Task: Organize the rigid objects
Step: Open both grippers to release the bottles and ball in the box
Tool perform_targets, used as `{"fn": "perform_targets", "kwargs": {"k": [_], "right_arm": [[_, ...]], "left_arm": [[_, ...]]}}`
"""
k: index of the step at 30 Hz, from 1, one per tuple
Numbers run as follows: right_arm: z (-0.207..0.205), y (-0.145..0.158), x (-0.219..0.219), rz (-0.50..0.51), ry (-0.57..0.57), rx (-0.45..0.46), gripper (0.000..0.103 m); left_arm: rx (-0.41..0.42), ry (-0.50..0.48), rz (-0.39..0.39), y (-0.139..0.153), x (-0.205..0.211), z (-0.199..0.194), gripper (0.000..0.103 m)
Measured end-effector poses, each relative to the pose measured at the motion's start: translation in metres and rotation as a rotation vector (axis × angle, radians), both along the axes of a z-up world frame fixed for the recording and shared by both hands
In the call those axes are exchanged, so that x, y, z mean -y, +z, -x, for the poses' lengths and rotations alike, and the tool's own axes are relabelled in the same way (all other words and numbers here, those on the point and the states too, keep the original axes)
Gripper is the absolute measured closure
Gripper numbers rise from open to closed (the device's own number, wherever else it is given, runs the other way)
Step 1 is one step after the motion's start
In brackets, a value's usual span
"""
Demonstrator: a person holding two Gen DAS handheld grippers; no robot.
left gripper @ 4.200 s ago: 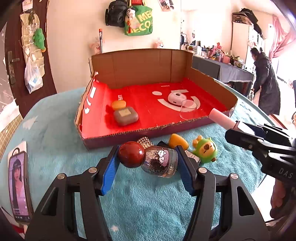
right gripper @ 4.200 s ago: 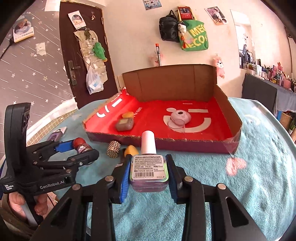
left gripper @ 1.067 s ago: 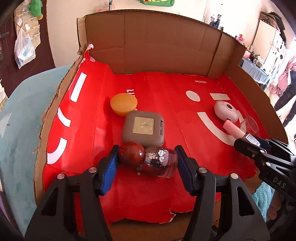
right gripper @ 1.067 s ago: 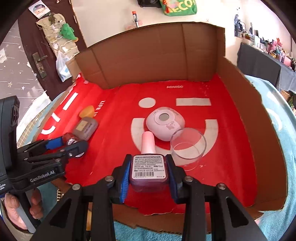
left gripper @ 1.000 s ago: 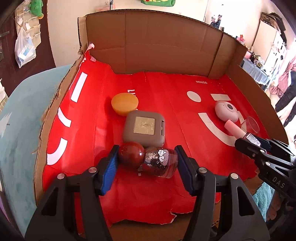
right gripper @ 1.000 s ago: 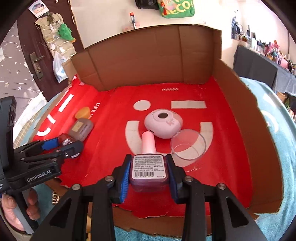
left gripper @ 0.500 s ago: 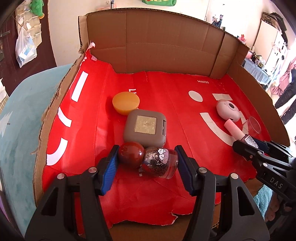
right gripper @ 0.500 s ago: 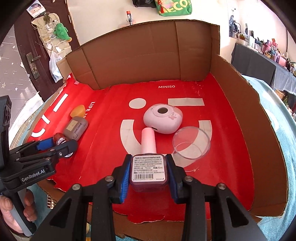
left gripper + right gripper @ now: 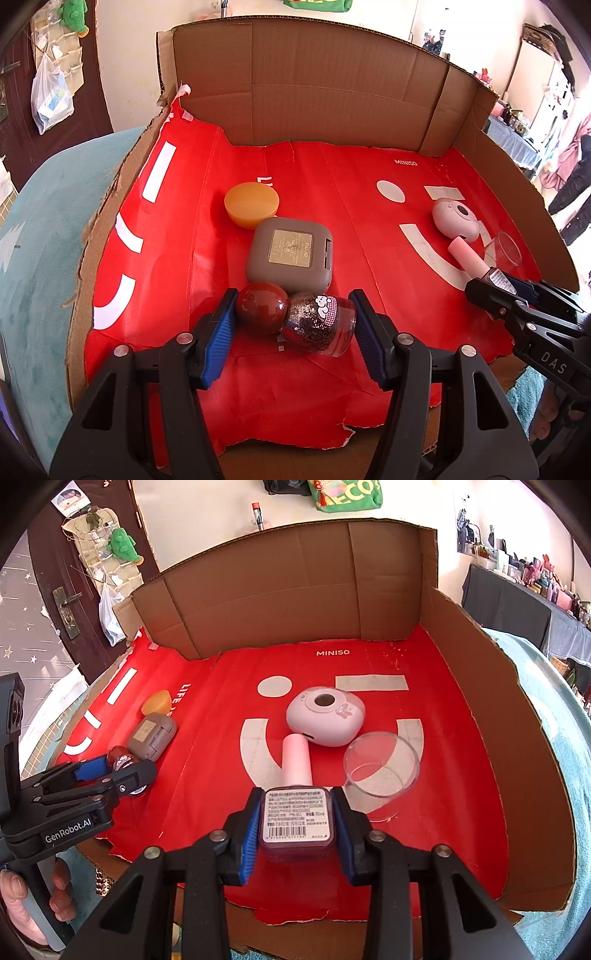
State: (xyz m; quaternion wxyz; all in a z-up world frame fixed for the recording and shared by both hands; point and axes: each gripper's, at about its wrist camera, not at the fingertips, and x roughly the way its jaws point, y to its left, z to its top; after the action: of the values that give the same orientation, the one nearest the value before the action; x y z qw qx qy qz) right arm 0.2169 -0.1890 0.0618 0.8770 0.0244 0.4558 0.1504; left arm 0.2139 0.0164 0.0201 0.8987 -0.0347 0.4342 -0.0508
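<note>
**Two small bottles held over the red box floor**

We hold a bottle in each claw, both hovering low over the cardboard box (image 9: 325, 92) with its red printed floor. Our left claw (image 9: 293, 325) is clamped end to end on a glitter nail polish bottle (image 9: 317, 325), one blue pad against its round dark-red cap and the other against its base, so the bottle lies sideways between the pads. It sits just in front of the grey compact case (image 9: 290, 258), with the orange lid (image 9: 251, 205) beyond that case.

Our right claw (image 9: 295, 823) is clamped on the sides of a square pink nail polish bottle (image 9: 295, 818), label up, its pale pink cap pointing toward the pink round gadget (image 9: 325, 716). The clear plastic cup (image 9: 380, 764) lies on its side just right of that cap.

We judge both bottles to be light, stiff and smooth, probably glass, so they would slip rather than give under pressure. The end-to-end hold on the glitter bottle looks the less secure, since the round cap offers a pad little to bear on; the flat sides of the square bottle give a surer hold. We would lower them close to the floor before letting go.
</note>
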Motion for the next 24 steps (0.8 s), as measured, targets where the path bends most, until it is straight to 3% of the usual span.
{"fn": "perform_targets", "kwargs": {"k": [6, 11, 16, 24], "right_arm": [[0.0, 0.0, 0.001, -0.002, -0.001, -0.001, 0.065], [0.0, 0.0, 0.0, -0.002, -0.003, 0.001, 0.065], [0.002, 0.0, -0.001, 0.007, -0.004, 0.005, 0.065], [0.005, 0.004, 0.002, -0.013, -0.004, 0.026, 0.056]], "left_arm": [[0.001, -0.001, -0.003, 0.0, 0.0, 0.0, 0.044], [0.022, -0.007, -0.009, 0.001, 0.001, 0.003, 0.032], [0.032, -0.01, -0.002, 0.004, 0.002, 0.006, 0.032], [0.048, -0.006, -0.008, 0.011, 0.005, 0.013, 0.025]]}}
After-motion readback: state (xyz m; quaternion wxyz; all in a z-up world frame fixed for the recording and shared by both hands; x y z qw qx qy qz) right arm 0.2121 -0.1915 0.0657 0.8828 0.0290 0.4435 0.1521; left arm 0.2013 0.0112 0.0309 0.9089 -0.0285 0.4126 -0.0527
